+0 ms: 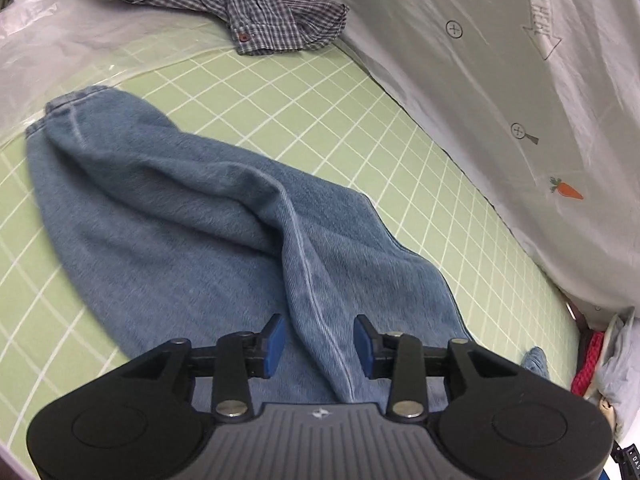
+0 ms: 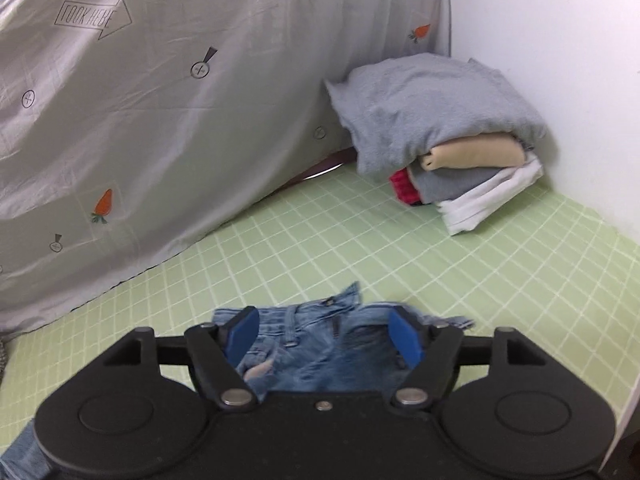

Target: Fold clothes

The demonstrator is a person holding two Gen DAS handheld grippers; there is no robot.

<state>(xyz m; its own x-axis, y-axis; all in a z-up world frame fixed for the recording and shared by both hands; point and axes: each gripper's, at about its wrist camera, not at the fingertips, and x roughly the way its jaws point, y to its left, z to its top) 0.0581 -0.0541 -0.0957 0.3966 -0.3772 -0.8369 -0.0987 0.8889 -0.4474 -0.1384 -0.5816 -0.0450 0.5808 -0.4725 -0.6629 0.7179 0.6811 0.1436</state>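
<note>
**Jeans lay flat on the green mat, both grippers parted above them**

Jeans (image 1: 192,216), one pair, lay stretched across the green gridded mat (image 1: 360,128). Their hem end lay toward the mat's far left edge in my left wrist view, and a raised crease ran down the leg toward the camera. In my right wrist view the waistband end (image 2: 320,312), with its button and belt loops, sat near the middle of the mat.

My left gripper (image 1: 320,344) hung over the denim with its two blue pads (image 1: 276,344) partly apart. The crease passed between them, but I saw neither pad pressing on cloth, so it held nothing. My right gripper (image 2: 324,336) stood wider open over the waistband, its two pads clear of the fabric, also holding nothing.

I counted one crumpled checked shirt (image 1: 224,4) at the mat's far edge, unfolded, half lying on a sheet of clear plastic (image 1: 60,48). One stack of folded clothes (image 2: 440,144) stood in the mat's far right corner against the white wall (image 2: 560,40). I made out a grey piece on top, then a beige one, another grey, a white one at the bottom and a red one poking out at the side. One pale curtain (image 2: 180,120), printed with carrots, ran along the mat's far side.
</note>
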